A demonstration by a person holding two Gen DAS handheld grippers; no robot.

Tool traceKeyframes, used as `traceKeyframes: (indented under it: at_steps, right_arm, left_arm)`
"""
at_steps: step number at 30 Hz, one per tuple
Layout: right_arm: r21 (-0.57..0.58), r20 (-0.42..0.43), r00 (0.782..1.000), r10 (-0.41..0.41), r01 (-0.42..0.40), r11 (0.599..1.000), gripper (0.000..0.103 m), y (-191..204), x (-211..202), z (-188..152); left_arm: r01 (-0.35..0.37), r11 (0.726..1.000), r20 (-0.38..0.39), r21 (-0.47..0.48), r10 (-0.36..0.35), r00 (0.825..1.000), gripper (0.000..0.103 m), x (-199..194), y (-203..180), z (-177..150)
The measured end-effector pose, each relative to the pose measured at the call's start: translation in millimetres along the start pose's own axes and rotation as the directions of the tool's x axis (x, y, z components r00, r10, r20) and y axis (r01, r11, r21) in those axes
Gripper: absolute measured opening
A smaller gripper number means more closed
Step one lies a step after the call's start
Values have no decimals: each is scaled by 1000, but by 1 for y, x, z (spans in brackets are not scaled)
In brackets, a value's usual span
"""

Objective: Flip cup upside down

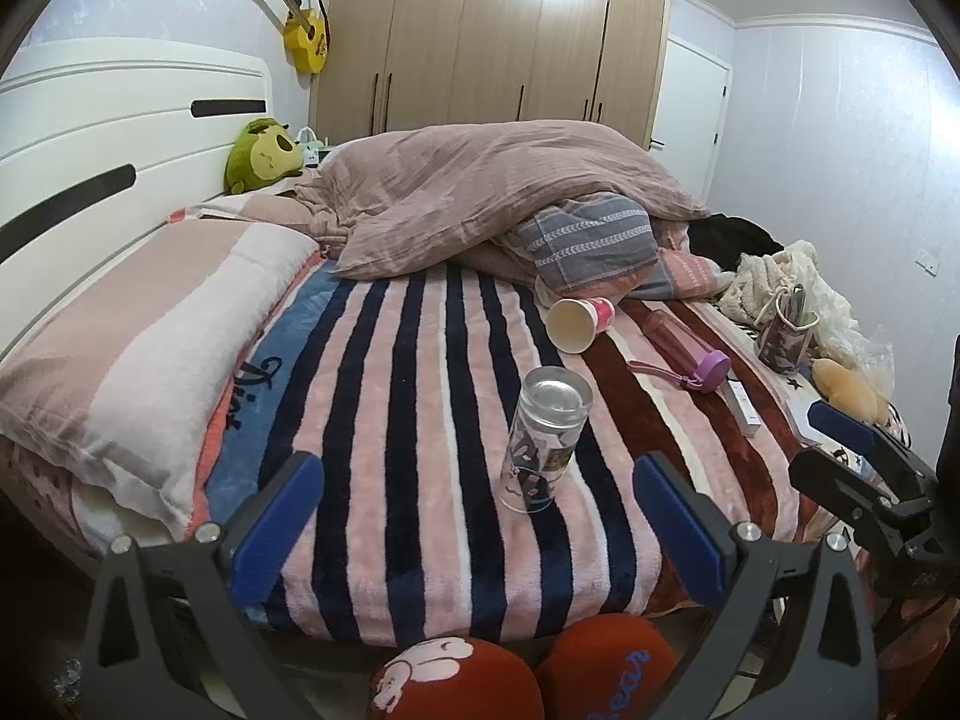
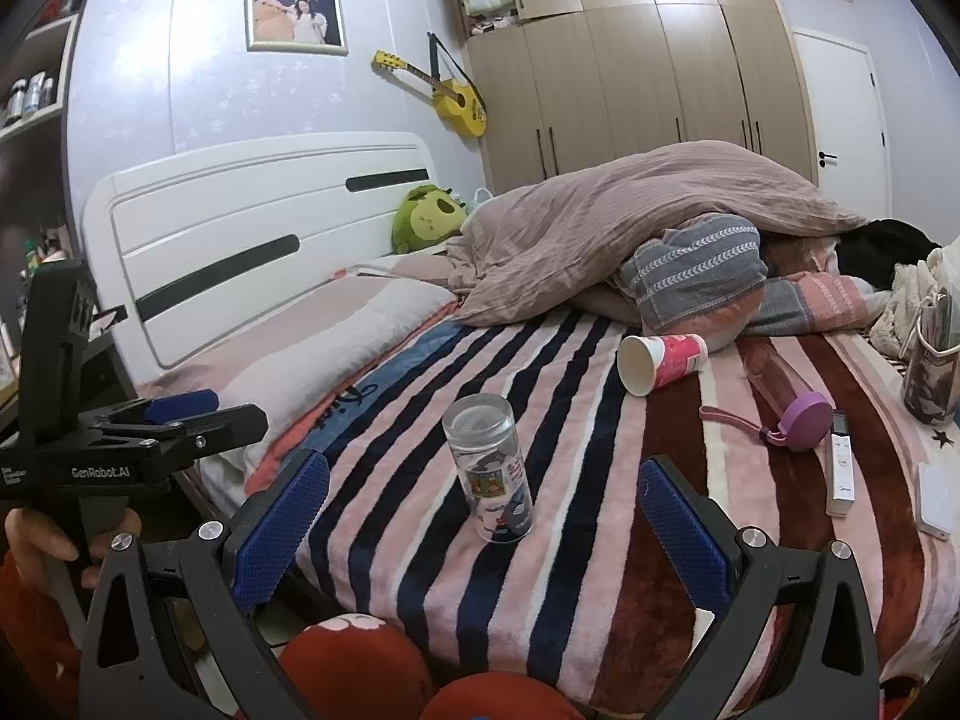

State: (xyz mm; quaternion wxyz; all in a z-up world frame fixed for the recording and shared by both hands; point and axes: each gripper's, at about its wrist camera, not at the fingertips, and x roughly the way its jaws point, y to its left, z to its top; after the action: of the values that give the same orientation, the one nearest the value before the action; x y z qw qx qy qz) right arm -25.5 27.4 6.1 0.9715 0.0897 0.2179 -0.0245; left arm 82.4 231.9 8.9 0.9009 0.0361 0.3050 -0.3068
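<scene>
A clear glass cup with cartoon prints stands on the striped blanket near the bed's front edge; it also shows in the right wrist view. Whether its mouth is up or down I cannot tell. A pink-and-white paper cup lies on its side farther back, mouth toward me; it also shows in the right wrist view. My left gripper is open and empty, short of the glass cup. My right gripper is open and empty, just before the glass. Each gripper shows in the other's view: the right one and the left one.
A pink bottle with a purple lid and a white remote lie right of the cups. A heaped quilt fills the back of the bed. A pillow lies left. Bags and clutter sit at the right edge.
</scene>
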Motion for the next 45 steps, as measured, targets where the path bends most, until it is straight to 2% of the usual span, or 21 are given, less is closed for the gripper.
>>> traceKeyframes:
  at_steps: [22, 45]
  right_arm:
    - [20, 9, 1000, 5, -5, 1000, 103, 2, -7, 2]
    - [19, -5, 1000, 15, -15, 1000, 103, 3, 0, 0]
  left_arm:
    - [-4, 1000, -7, -4, 4, 1000, 102, -3, -2, 0]
    - [-42, 999, -16, 0, 42, 999, 102, 3, 1, -4]
